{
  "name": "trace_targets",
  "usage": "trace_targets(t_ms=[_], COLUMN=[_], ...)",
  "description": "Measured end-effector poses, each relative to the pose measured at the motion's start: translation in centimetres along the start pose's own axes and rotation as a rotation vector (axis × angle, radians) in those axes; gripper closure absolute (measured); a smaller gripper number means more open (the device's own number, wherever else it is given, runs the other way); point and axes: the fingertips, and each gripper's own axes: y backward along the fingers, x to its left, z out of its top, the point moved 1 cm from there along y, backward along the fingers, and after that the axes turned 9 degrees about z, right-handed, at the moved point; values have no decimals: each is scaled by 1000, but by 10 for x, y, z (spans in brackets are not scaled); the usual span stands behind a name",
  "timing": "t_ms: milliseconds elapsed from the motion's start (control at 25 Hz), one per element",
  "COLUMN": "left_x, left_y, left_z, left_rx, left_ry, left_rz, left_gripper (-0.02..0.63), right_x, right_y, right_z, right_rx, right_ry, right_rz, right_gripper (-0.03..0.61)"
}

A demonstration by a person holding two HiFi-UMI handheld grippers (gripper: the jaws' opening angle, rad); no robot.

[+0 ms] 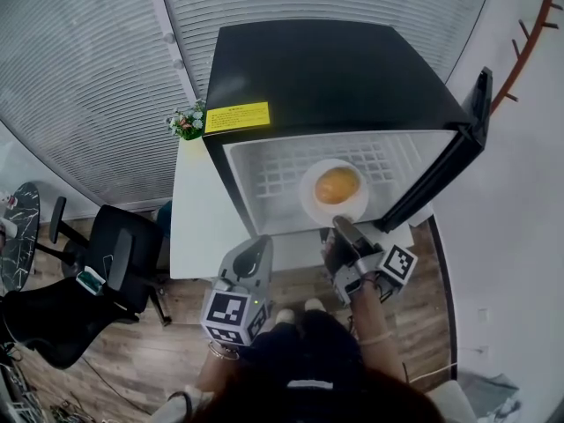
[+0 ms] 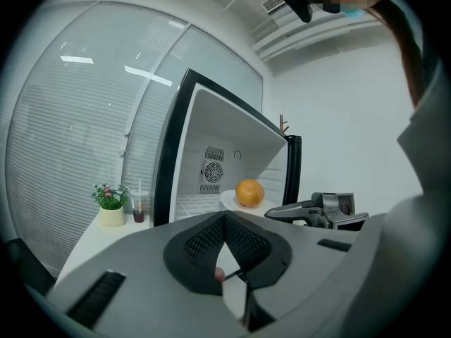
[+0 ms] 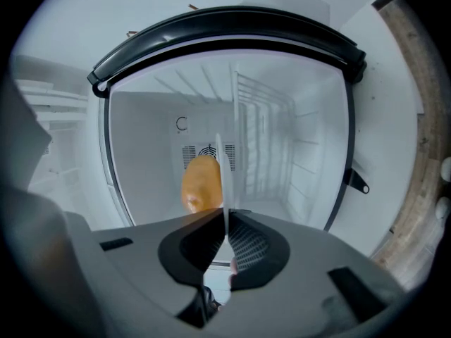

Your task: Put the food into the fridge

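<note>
White slatted blinds (image 1: 88,77) close off the corner where a small black fridge (image 1: 335,69) stands on a white table (image 1: 198,227), its door (image 1: 441,170) swung open to the right. Our right tool (image 1: 339,227) reaches level into the opening, its jaws nearly together and pinched on the near rim of a white plate (image 1: 307,192). In the right gripper view the plate runs edge-on as a thin white line between them. On the plate sits an orange (image 1: 337,185), round and glossy, just beyond the jaws. Plate and orange are inside the fridge, over the white wire shelf (image 1: 273,179); whether the plate rests on the shelf or hangs just above it we cannot tell. Behind the orange, a round fan grille (image 2: 212,171) shows in the back wall.

Our left tool (image 1: 257,243) hangs beside the right one, short of the fridge's open front, its jaws closed together with nothing between them.

Further out, a yellow label (image 1: 236,117) is stuck on the fridge's top near its left front corner. On the table left of the fridge stand a small potted plant (image 1: 187,122) and, beside it, a clear cup (image 2: 139,206) with a straw and a dark drink. A black office chair (image 1: 97,271) stands on the wooden floor (image 1: 141,351) to the left of the table.
</note>
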Motion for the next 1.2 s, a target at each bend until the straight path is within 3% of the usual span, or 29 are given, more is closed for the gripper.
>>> trace_targets(t_ms=[1200], left_x=[-15], left_y=[-29], left_z=[0], left_rx=[3], left_ry=[12], left_rz=[104], left_gripper=[601], right_x=[-10], right_y=[-27], right_z=[34], right_rx=[84], right_ry=[-60], right_rz=[-16], right_gripper=[565])
